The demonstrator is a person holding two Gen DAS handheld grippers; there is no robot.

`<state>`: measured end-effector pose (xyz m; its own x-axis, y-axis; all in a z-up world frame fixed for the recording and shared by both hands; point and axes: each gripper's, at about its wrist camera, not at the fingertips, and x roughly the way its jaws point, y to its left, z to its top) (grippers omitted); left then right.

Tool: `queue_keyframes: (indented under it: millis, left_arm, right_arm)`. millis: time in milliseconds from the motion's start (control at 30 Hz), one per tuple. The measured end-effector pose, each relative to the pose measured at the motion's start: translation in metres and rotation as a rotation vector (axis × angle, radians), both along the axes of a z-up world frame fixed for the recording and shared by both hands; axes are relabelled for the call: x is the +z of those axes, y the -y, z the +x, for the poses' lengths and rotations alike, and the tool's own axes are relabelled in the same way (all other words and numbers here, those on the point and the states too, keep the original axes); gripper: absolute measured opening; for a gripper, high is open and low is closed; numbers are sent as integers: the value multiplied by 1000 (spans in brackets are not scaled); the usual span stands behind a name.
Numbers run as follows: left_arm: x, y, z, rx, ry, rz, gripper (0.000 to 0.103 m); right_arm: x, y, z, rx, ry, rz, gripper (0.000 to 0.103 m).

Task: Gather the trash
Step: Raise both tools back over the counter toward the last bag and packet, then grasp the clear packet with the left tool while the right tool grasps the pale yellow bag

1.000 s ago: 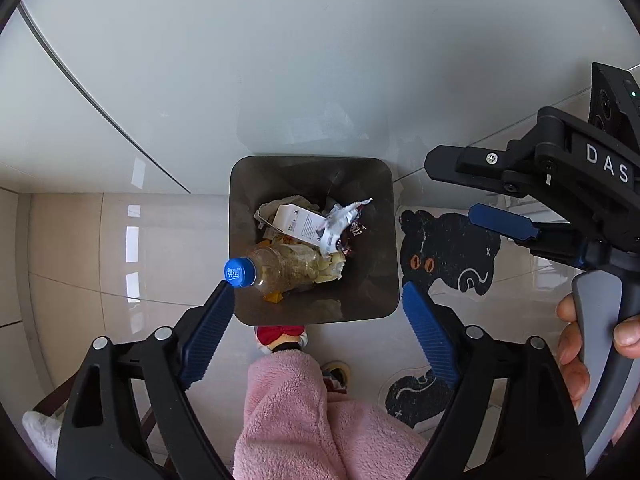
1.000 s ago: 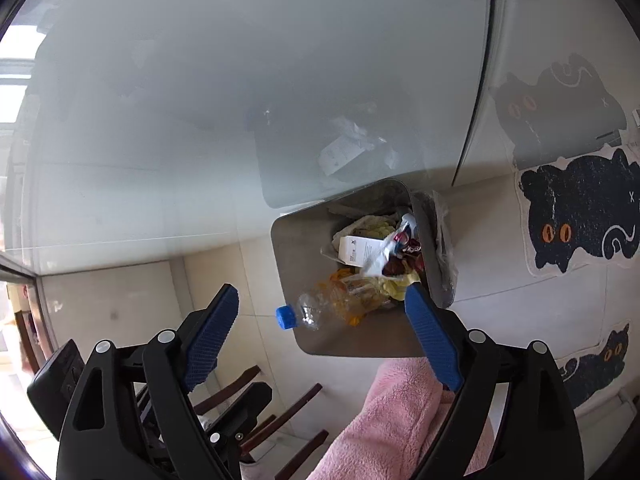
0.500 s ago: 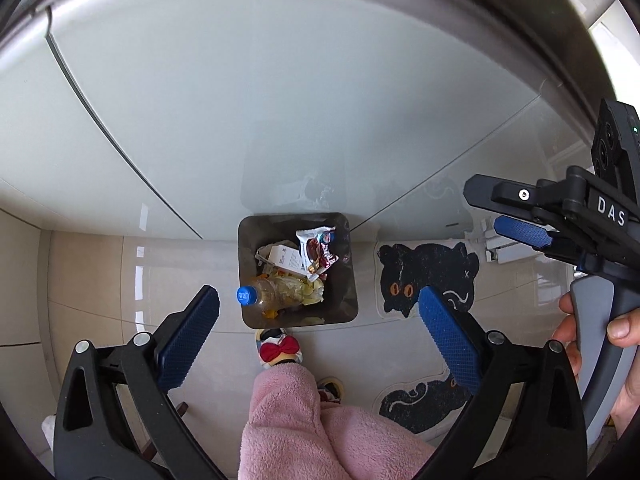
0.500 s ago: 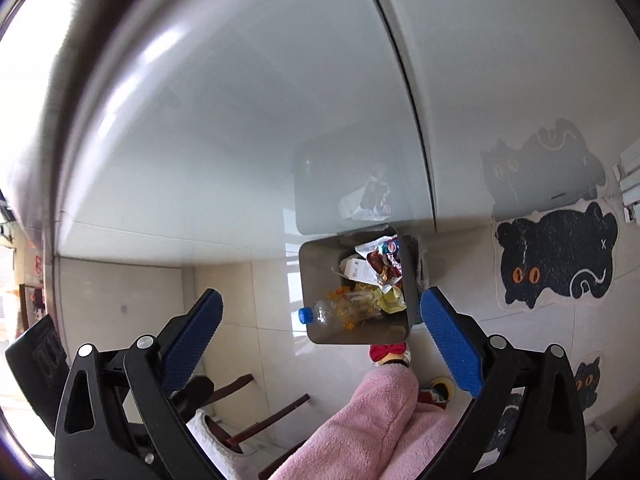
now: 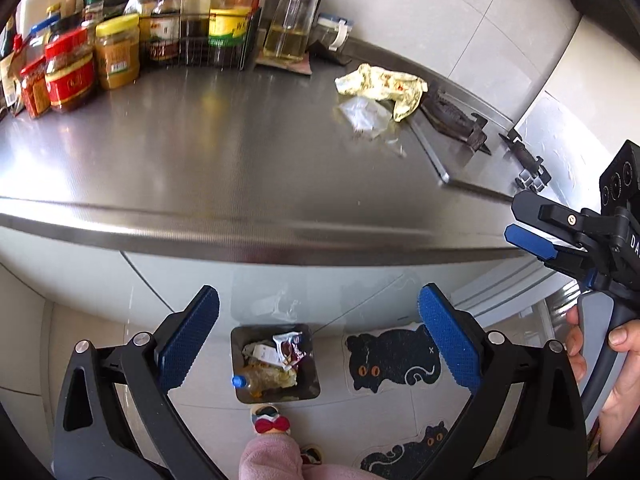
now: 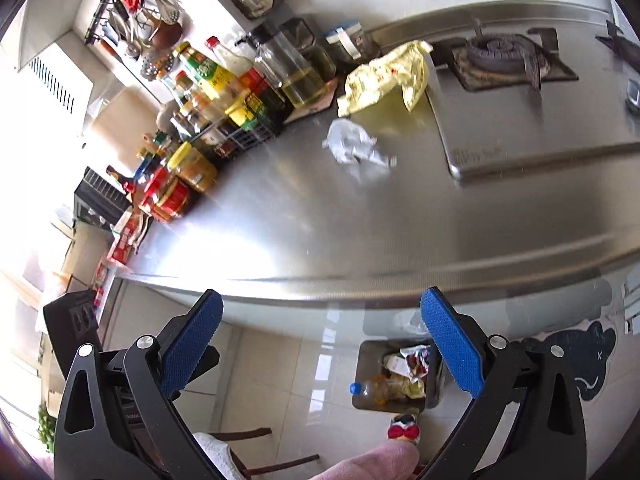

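Note:
A crumpled yellow wrapper (image 5: 382, 87) (image 6: 384, 76) and a clear plastic scrap (image 5: 363, 115) (image 6: 352, 143) lie on the steel counter (image 5: 224, 168) (image 6: 360, 216), far side. On the floor below stands a grey trash bin (image 5: 313, 387) (image 6: 364, 372) holding a blue-capped bottle (image 5: 250, 383) (image 6: 370, 390), a white carton and wrappers. My left gripper (image 5: 318, 338) hangs open and empty high above the bin. My right gripper (image 6: 322, 340) is also open and empty above the counter's front edge; it also shows at the right of the left wrist view (image 5: 536, 226).
Sauce jars and bottles (image 5: 100, 44) (image 6: 208, 100) crowd the counter's back left in a wire rack. A gas hob (image 5: 456, 114) (image 6: 504, 60) sits right of the trash. Black cat floor mats (image 5: 394, 356) (image 6: 588, 364), a pink sleeve (image 5: 272, 456) and a slippered foot (image 5: 270, 420) lie below.
Both grippers rose from just over the bin to above counter height and tilted up. The counter with jars, hob and trash has come into view; the bin now looks small and far below.

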<state>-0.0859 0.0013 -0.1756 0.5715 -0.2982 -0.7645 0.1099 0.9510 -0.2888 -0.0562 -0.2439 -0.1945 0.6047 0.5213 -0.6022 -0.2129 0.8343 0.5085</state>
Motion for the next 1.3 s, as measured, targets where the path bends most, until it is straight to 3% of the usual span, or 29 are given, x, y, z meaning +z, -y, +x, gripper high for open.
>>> queue_keyframes:
  millis: [267, 500, 833, 1200, 1267, 1300]
  left_arm:
    - [31, 2, 59, -22, 72, 0, 95]
    - [32, 20, 115, -75, 105, 25, 95]
    - [9, 56, 189, -114, 60, 27, 95]
    - [-16, 75, 236, -121, 15, 30, 95]
    - [-19, 77, 241, -121, 18, 32, 90]
    - [-21, 78, 243, -123, 20, 33, 81]
  right_arm:
    - [38, 21, 60, -103, 52, -35, 100]
    - [43, 29, 132, -154, 48, -39, 100]
    - [20, 30, 218, -185, -27, -64, 100]
    - [4, 23, 263, -197, -19, -141, 100]
    - [-2, 22, 269, -197, -28, -144, 100]
    - [-3, 22, 271, -195, -29, -145, 100]
